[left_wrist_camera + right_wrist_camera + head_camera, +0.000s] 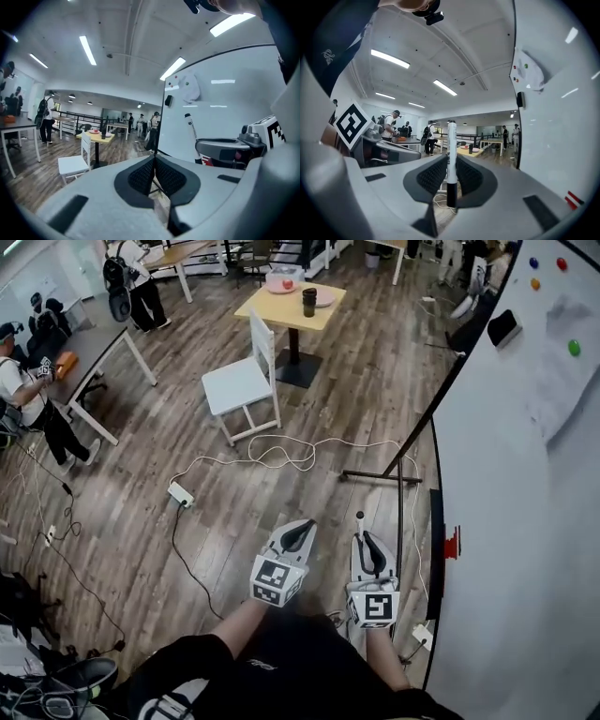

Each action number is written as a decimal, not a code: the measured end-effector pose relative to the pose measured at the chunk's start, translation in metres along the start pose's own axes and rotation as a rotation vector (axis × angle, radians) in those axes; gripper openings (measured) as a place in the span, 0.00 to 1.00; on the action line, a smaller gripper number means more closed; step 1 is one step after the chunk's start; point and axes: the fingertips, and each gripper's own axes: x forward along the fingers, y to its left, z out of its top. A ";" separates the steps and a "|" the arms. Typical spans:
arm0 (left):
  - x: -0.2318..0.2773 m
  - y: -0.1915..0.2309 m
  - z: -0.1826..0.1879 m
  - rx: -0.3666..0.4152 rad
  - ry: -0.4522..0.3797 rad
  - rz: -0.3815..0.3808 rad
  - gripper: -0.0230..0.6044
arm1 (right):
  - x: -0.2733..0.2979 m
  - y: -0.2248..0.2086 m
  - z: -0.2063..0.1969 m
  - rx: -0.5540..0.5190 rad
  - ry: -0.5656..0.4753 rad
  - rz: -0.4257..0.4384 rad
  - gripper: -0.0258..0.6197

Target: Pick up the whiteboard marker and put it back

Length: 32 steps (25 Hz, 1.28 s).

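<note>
Right gripper [450, 159] has the whiteboard marker [451, 136] pinched upright between its jaws, with the whiteboard [525, 521] just off its right side. Left gripper [154, 163], right beside it, is closed up with nothing in it.

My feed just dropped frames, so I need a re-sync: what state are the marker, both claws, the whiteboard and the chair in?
marker: upright, clamped between the pads of the right claw.
right claw: shut on the marker.
left claw: shut, nothing in it.
whiteboard: standing upright.
chair: upright, nobody on it.
</note>
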 end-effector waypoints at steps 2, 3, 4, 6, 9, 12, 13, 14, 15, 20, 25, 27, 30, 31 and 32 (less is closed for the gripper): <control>-0.010 0.030 0.008 -0.016 -0.015 0.026 0.05 | 0.025 0.020 0.009 -0.011 0.000 0.030 0.13; -0.017 0.046 0.012 -0.023 -0.024 0.038 0.05 | 0.037 0.031 0.015 -0.014 -0.003 0.043 0.13; -0.024 0.062 0.016 -0.030 -0.033 0.048 0.05 | 0.050 0.041 0.020 -0.017 -0.007 0.055 0.13; -0.034 0.090 0.022 -0.038 -0.040 0.047 0.05 | 0.072 0.061 0.028 -0.019 -0.014 0.071 0.12; -0.042 0.124 0.028 -0.013 -0.046 0.017 0.05 | 0.101 0.083 0.037 -0.026 -0.026 0.067 0.13; -0.046 0.162 0.029 -0.019 -0.040 0.013 0.05 | 0.129 0.107 0.036 -0.025 -0.014 0.054 0.13; -0.044 0.171 0.027 -0.033 -0.034 0.008 0.05 | 0.136 0.112 0.034 -0.023 -0.004 0.049 0.13; -0.040 0.175 0.026 -0.045 -0.029 -0.003 0.05 | 0.141 0.112 0.031 -0.022 0.007 0.043 0.13; -0.034 0.176 0.024 -0.050 -0.026 -0.017 0.05 | 0.145 0.110 0.028 -0.026 0.018 0.037 0.13; 0.020 0.151 0.026 -0.059 0.002 -0.084 0.05 | 0.149 0.054 0.016 -0.031 0.056 -0.023 0.13; 0.083 0.130 0.036 0.000 0.033 -0.133 0.05 | 0.164 -0.015 0.002 -0.006 0.042 -0.083 0.13; 0.108 0.124 0.043 0.018 0.043 -0.143 0.05 | 0.171 -0.039 0.006 -0.008 0.016 -0.093 0.13; 0.148 0.110 0.061 0.046 0.043 -0.190 0.05 | 0.180 -0.074 0.018 -0.059 -0.011 -0.111 0.13; 0.162 0.104 0.065 0.057 0.043 -0.211 0.05 | 0.182 -0.087 0.020 -0.070 -0.016 -0.125 0.13; 0.176 0.098 0.069 0.067 0.042 -0.229 0.05 | 0.183 -0.099 0.021 -0.075 -0.018 -0.140 0.13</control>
